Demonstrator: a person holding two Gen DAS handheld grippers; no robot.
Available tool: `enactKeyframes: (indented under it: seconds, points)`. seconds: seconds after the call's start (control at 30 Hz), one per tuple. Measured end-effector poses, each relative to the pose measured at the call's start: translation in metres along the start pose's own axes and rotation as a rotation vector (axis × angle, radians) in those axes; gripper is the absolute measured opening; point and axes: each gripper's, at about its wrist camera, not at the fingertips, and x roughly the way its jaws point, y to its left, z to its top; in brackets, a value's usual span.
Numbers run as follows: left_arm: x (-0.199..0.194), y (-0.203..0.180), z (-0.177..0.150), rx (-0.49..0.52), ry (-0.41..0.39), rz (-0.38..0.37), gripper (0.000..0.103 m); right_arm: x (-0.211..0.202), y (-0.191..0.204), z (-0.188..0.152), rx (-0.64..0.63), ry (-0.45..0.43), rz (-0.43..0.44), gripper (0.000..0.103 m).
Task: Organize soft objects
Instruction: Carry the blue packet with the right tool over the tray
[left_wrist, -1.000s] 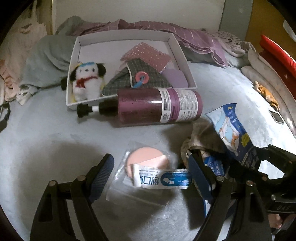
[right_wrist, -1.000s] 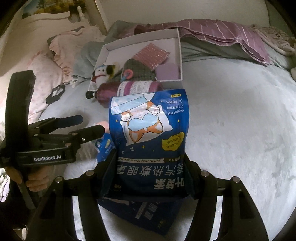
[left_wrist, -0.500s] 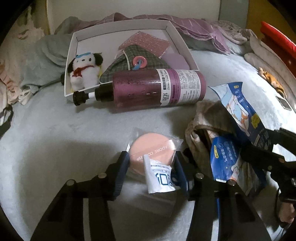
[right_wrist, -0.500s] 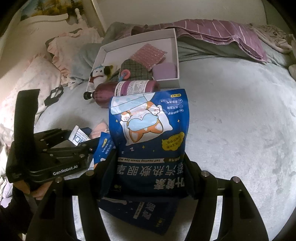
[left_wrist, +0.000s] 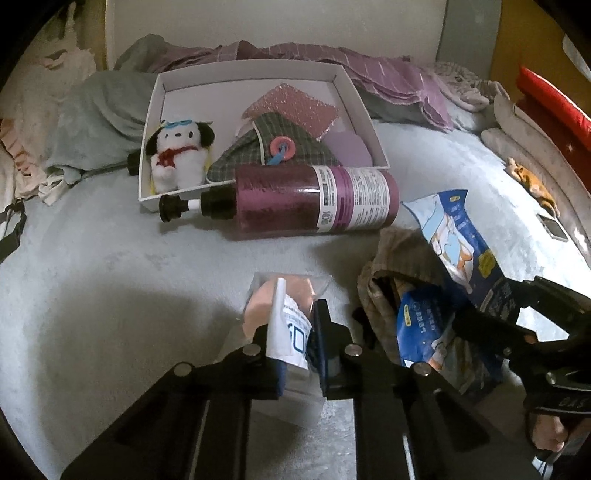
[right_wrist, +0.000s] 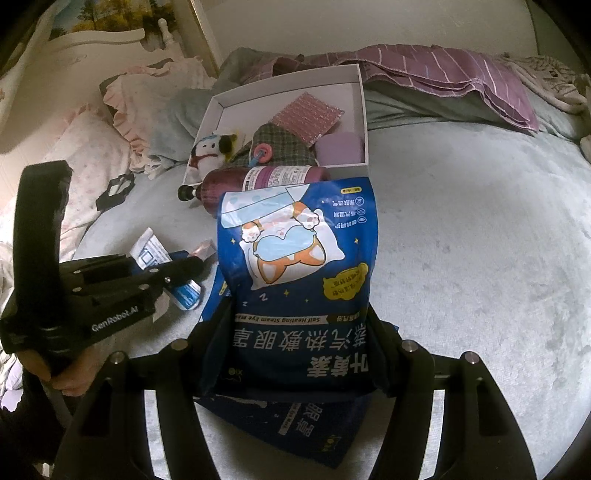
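**Both pouches pinched, box run next**

Since a second ago: left gripper (left_wrist: 295, 332) gone from wide open around the puff packet to clamped right on it, and the packet tipped up off the bed. Right side unchanged, same grip on the blue bag.

Left jaws now narrow, squeezing the clear powder-puff packet (left_wrist: 284, 310), peach puff and white label sticking up between them. Right gripper (right_wrist: 299, 354) closed on the blue steam eye mask bag (right_wrist: 299, 258), held upright with the print upside down. A second blue pouch (left_wrist: 421, 332) lying under it on the bed, next to a crumpled plaid cloth (left_wrist: 391, 258).

White box (left_wrist: 155, 110) at the far side of the bed, already holding the plush dog (left_wrist: 177, 155), a green plaid pouch (left_wrist: 280, 147), a pink sparkly pad (left_wrist: 291, 107) and a lilac sponge (left_wrist: 351, 151). Purple pump bottle (left_wrist: 314, 199) lying on its side right against the box's near edge, between the grippers and the box.

Looks like mid-pickup, about to carry soft stuff over. Next move probably needs a lift high enough to clear that bottle, then a drop into the bare far-left part of the box. Slippery thin packet, so a firm pinch on the way. Can't tell if the bottle counts as soft; guessing not.
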Motion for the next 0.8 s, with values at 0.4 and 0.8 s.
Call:
enactKeyframes:
  seconds: [0.4, 0.8]
  points:
    - [-0.004, 0.000, 0.032, 0.000, -0.045, 0.043, 0.006, -0.011, -0.003, 0.020, 0.031, -0.038, 0.027, 0.065]
    - [0.006, 0.008, 0.101, -0.088, -0.099, 0.028, 0.002, -0.014, -0.002, 0.088, 0.061, -0.068, 0.008, 0.065]
